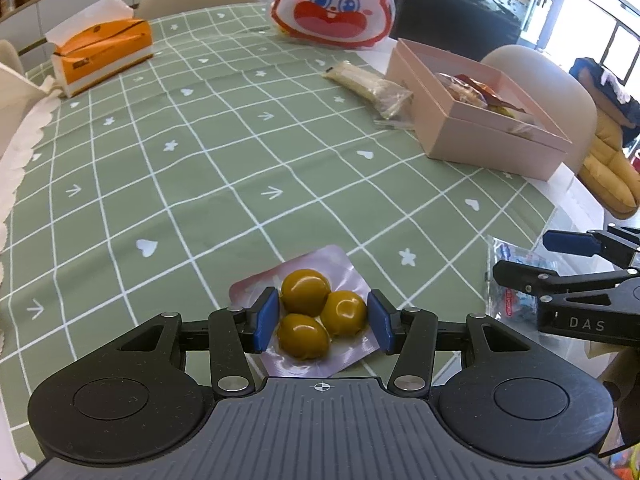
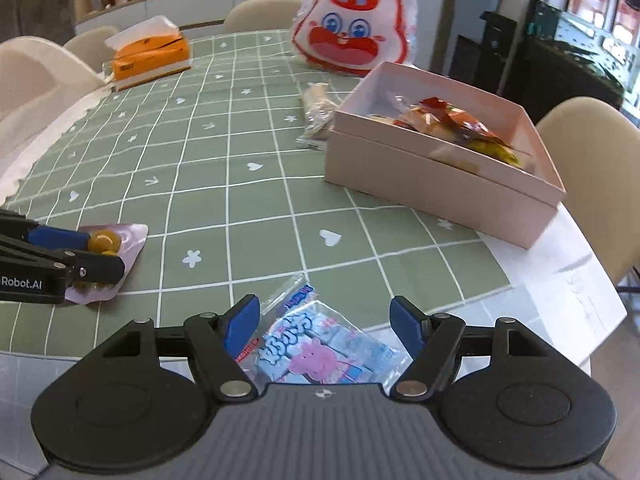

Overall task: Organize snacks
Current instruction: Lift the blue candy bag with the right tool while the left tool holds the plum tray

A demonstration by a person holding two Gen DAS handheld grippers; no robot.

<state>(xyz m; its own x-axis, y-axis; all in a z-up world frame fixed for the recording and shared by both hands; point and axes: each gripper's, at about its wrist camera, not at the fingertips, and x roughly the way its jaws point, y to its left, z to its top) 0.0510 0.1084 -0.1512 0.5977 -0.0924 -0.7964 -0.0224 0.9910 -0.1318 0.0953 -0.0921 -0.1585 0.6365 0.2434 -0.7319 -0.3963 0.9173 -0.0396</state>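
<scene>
Closest to my left lens sits the pink-backed pack of three round yellow-brown snacks [image 1: 316,316], flat on the green checked cloth of the tabletop [image 1: 192,168]; my left gripper [image 1: 323,320] has its blue pads either side of the three lumps, about touching their outer curves, and I judge the spread was chosen to span the whole cluster and not to pinch one piece; I cannot tell for certain whether the pads already press, since the pack lies flat and nothing has left the cloth. On my right lens the blue cartoon-pig sweets bag [image 2: 316,348] lies at the near edge of the tabletop, partly over the cloth's border; my right gripper [image 2: 322,322] stands apart around it, both pads clear of the wrapper, so nothing is held there; I read the slanted approach as a way to get the pads down beside the crinkly film. Both packs sit well apart from the open pink box [image 2: 440,176] at the far right, which already holds several wrapped snacks, so I take it as the place these two should go. One long wrapped bar [image 1: 370,88] rests just beside the box's far-left wall, not yet inside. At the back stand a rabbit-face bag [image 1: 334,4] and an orange tissue box [image 1: 104,52], which I count as bystanders to the sorting.
</scene>
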